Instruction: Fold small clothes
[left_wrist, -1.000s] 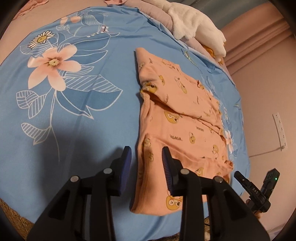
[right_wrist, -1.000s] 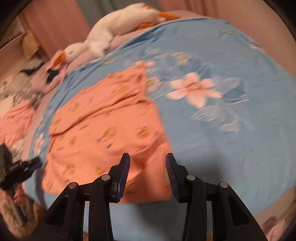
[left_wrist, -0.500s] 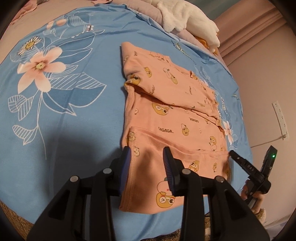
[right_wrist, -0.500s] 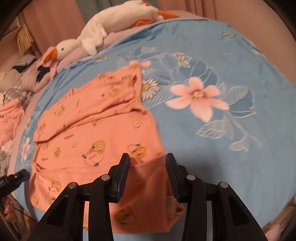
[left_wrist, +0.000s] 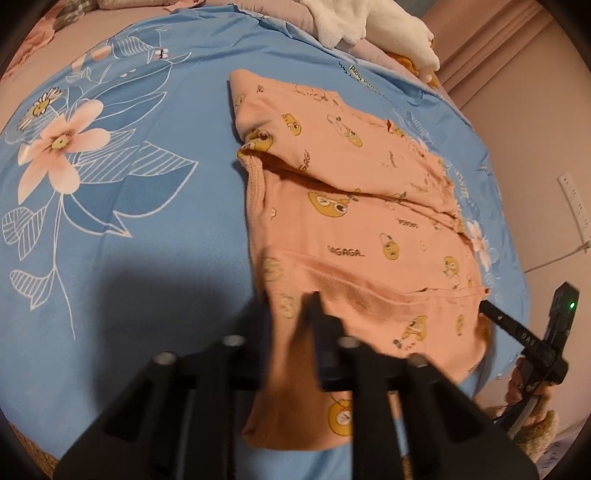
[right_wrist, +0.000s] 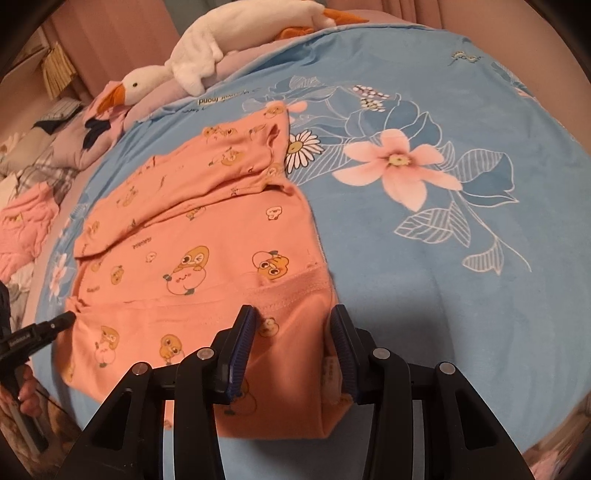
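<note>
An orange child's garment (left_wrist: 354, 229) with yellow cartoon prints lies on the blue floral bedspread (left_wrist: 110, 229), its near hem folded up over the body. My left gripper (left_wrist: 290, 306) is blurred and its jaws stand narrowly apart around the left part of the near hem. In the right wrist view the garment (right_wrist: 192, 236) lies left of centre. My right gripper (right_wrist: 291, 325) is open, its fingers straddling the right part of the raised hem. The other gripper (right_wrist: 40, 332) shows at the left edge.
A white plush goose (right_wrist: 207, 55) and pillows lie at the far edge of the bed. Pink clothes (right_wrist: 22, 225) lie to the left in the right wrist view. A wall with a socket (left_wrist: 572, 203) stands beyond the bed's right edge.
Both grippers have moved forward onto the garment's near hem. The hem has lifted and folded up over the body. The left jaws have narrowed around the cloth.
</note>
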